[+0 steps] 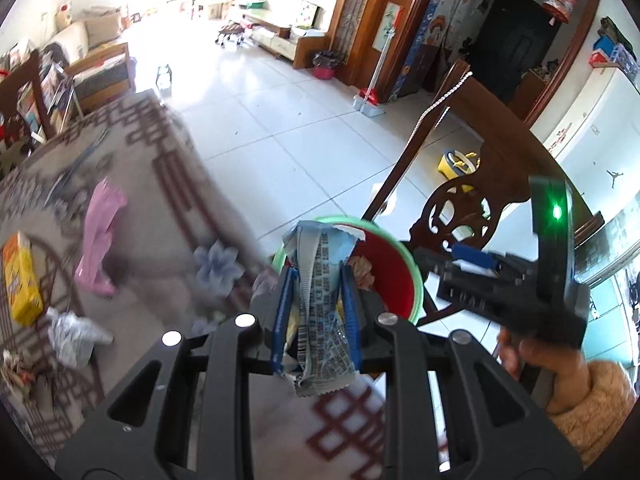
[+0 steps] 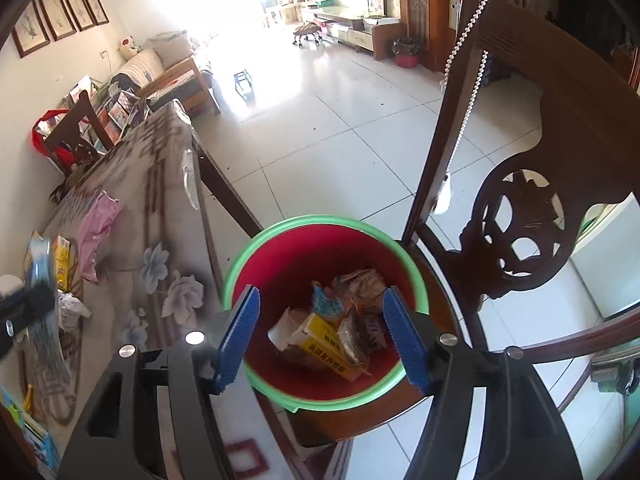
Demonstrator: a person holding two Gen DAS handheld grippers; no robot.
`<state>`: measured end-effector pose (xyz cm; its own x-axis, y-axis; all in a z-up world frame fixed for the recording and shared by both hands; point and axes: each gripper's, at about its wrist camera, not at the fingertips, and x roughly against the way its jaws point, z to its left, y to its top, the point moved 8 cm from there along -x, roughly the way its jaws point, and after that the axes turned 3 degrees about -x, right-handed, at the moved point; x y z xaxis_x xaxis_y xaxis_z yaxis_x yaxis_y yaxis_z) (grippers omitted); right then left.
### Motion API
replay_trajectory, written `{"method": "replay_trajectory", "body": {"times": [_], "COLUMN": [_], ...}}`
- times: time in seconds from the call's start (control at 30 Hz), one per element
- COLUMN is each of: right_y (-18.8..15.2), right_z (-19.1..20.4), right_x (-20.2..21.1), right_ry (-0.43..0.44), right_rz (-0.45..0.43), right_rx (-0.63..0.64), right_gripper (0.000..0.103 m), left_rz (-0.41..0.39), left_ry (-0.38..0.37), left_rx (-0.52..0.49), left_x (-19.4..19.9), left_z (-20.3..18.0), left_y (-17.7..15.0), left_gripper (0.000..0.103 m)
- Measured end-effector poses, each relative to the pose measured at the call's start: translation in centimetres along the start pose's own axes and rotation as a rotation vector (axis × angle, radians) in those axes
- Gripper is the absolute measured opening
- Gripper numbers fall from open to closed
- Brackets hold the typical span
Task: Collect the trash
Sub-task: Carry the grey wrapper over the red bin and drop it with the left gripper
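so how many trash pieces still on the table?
4 visible: pink wrapper, yellow box, crumpled silver wrapper, and a small crumpled scrap at the left edge. More may be hidden beyond that edge. The blue-grey wrapper is in the left gripper, not counted.

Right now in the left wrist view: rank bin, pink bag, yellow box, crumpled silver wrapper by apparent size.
1. Red bin with green rim, though partly hidden.
2. Pink bag.
3. Yellow box and crumpled silver wrapper: too alike to rank.
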<state>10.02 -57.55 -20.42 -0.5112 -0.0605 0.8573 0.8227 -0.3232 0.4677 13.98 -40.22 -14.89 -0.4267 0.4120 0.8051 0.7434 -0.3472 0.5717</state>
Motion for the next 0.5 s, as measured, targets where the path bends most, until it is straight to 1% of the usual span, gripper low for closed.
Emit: {"method": "replay_trajectory", "body": {"times": [0.07, 0.17, 0.37, 0.5], "right_y": [-0.2, -0.7, -1.4, -1.6], "right_z": [-0.7, -1.8, -3.3, -3.9], "right_x": [0.6, 1.4, 3.4, 4.3], "right_ry": [0.007, 0.014, -0.001, -0.011], "right_rz": [-0.006, -0.015, -0.033, -0.047], "right_rx": [-0.032, -0.082, -0.130, -0.146], "right_gripper": [0.064, 0.069, 0.070, 0.071], "left_rz": [-0.007, -0.017, 0.003, 0.023], "left_ry": [-0.007, -0.026, -0.056, -0.073], "left_rx": [-0.015, -0.042, -0.086, -0.089], "left_x": [-0.8, -2.2, -5.4, -7.1], "left_z": [-0.7, -2.1, -4.5, -5.4], "left_y": [0.8, 1.9, 2.9, 3.3], "left_gripper": [0.023, 0.023, 0.023, 0.023]}}
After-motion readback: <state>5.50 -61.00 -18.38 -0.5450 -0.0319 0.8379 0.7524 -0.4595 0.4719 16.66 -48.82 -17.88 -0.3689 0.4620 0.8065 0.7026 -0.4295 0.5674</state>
